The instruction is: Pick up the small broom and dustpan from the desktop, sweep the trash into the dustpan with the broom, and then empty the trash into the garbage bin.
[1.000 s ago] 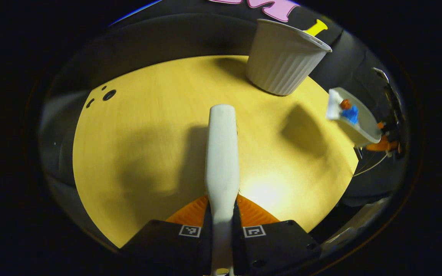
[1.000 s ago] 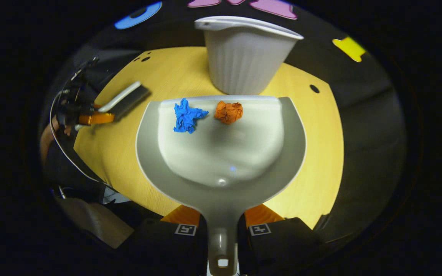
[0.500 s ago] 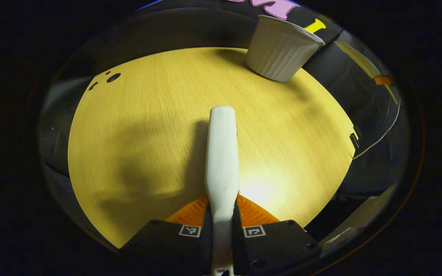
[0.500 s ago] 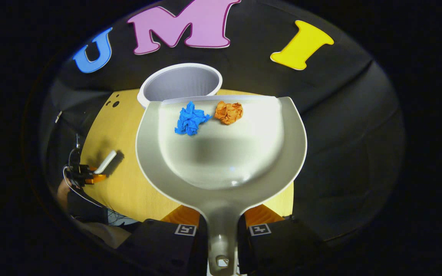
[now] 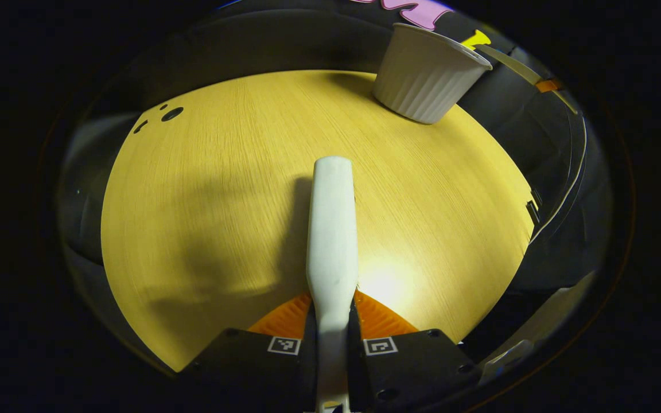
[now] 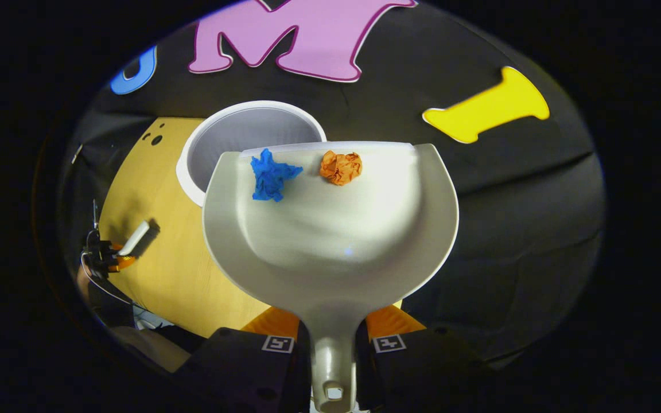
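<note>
Right gripper (image 6: 333, 335) jaws closed on the dustpan (image 6: 330, 229) handle. Pan is raised, front lip over the bin (image 6: 250, 135) rim. Blue wad (image 6: 270, 175) and orange wad (image 6: 341, 167) sit near the lip. Left gripper (image 5: 332, 332) jaws clamp the broom (image 5: 332, 229) handle, held low over the table (image 5: 221, 172). Bin (image 5: 425, 74) stands at the table's far edge, well apart from the broom.
</note>
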Demonstrator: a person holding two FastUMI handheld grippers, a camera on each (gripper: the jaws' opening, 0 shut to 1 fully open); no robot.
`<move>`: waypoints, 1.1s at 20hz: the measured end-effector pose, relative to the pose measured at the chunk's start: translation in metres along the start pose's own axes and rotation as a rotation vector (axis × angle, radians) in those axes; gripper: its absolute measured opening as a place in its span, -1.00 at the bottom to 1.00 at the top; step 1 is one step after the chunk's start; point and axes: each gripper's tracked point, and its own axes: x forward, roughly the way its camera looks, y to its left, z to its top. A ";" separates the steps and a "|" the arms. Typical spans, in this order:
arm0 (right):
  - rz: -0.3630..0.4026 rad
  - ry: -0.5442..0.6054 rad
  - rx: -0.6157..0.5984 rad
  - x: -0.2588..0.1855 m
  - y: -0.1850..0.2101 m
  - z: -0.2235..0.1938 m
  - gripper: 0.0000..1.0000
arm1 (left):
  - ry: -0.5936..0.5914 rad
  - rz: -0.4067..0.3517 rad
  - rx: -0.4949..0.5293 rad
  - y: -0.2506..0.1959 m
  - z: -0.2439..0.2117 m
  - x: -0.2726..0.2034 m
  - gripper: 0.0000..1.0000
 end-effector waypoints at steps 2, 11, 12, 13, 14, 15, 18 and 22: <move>-0.018 0.051 -0.059 0.009 -0.001 0.008 -0.31 | 0.004 -0.001 -0.005 0.001 -0.002 0.000 -0.50; -0.054 0.291 -0.263 0.005 -0.011 0.038 -0.30 | 0.020 0.010 -0.011 0.006 -0.005 0.003 -0.48; -0.058 0.304 -0.276 0.004 -0.011 0.042 -0.31 | 0.022 0.012 -0.010 0.006 -0.006 0.003 -0.53; -0.051 0.316 -0.286 0.004 -0.008 0.044 -0.31 | 0.023 0.013 -0.010 0.006 -0.005 0.004 -0.48; -0.041 0.325 -0.289 0.004 -0.004 0.045 -0.30 | 0.024 0.012 -0.011 0.006 -0.005 0.004 -0.49; -0.039 0.331 -0.294 0.005 -0.002 0.046 -0.30 | 0.023 0.012 -0.011 0.006 -0.004 0.004 -0.50; -0.046 0.341 -0.319 0.007 0.002 0.047 -0.31 | 0.024 0.012 -0.009 0.006 -0.004 0.005 -0.51; -0.033 0.309 -0.304 0.007 0.005 0.052 -0.30 | 0.024 0.015 -0.013 0.007 -0.004 0.005 -0.48</move>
